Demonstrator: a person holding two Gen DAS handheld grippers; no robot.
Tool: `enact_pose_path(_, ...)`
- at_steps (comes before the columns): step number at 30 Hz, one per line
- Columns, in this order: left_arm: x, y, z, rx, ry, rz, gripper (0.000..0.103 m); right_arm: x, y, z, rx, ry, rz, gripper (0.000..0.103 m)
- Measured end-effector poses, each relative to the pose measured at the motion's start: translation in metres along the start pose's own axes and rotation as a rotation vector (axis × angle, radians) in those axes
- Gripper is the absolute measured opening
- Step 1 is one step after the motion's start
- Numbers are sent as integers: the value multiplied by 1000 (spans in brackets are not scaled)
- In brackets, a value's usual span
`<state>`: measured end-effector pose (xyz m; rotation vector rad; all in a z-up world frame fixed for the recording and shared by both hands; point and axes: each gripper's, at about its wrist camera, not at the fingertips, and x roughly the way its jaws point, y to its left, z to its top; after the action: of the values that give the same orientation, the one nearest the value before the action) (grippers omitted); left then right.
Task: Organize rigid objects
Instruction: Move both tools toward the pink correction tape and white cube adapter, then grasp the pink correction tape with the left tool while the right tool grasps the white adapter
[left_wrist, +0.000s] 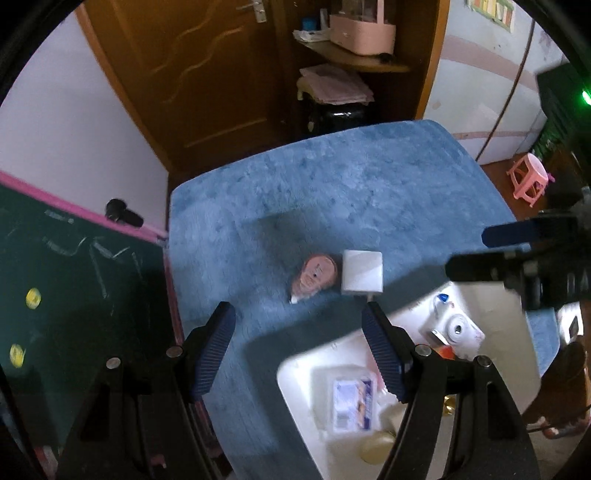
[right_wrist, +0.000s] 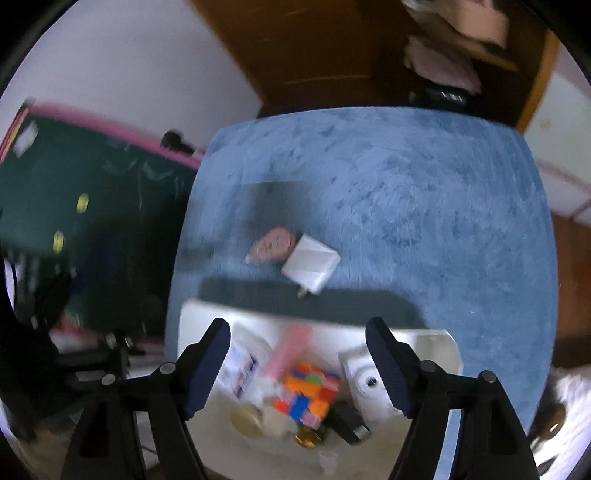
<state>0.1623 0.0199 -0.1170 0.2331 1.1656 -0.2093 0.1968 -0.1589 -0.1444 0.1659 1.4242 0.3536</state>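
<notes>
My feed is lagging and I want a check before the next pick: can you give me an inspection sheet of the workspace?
Surface: blue plush cloth covers the table.
Job's things: white plastic bin at the near edge holds a multicoloured puzzle cube, a white instant camera, a pink stick and a printed white packet. A white square charger and a round pinkish-brown piece lie close together on the cloth.
Clutter: gold round pieces in the bin, blurred.
Grippers: left hand-held gripper open, empty; right hand-held gripper open, empty, above the bin.
Cables: one down the far wall.
Surroundings: wooden door, green chalkboard, pink stool.
</notes>
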Motion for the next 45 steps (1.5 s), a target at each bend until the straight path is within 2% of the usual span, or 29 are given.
enact_pose_path(5,51,15,13,30,74,-19,74,44,-8,33,155,65,-24,77)
enact_pose_path(7,73,21,16,21,110,-56,74,63,-12,40,205,94,-39,77)
enact_pose_path(16,138,30,12,35,210,-136,74,131,-21,50,329,192,-72,77)
enact_pose_path(25,161,27,7,63,235,-231,74,164,-13,49,374,254,-77,77)
enact_pose_path(33,170,25,1,85,253,-242,74,185,-14,43,386,306,-130,76)
enact_pose_path(37,174,25,-3,76,257,-249,74,191,-11,42,383,300,-147,72)
enact_pose_path(39,175,26,-5,73,261,-250,74,192,-3,43,365,291,-135,60)
enact_pose_path(42,179,23,-8,82,265,-249,74,191,3,44,350,274,-181,59)
enact_pose_path(45,182,23,-6,75,262,-255,74,189,-4,45,368,272,-174,59)
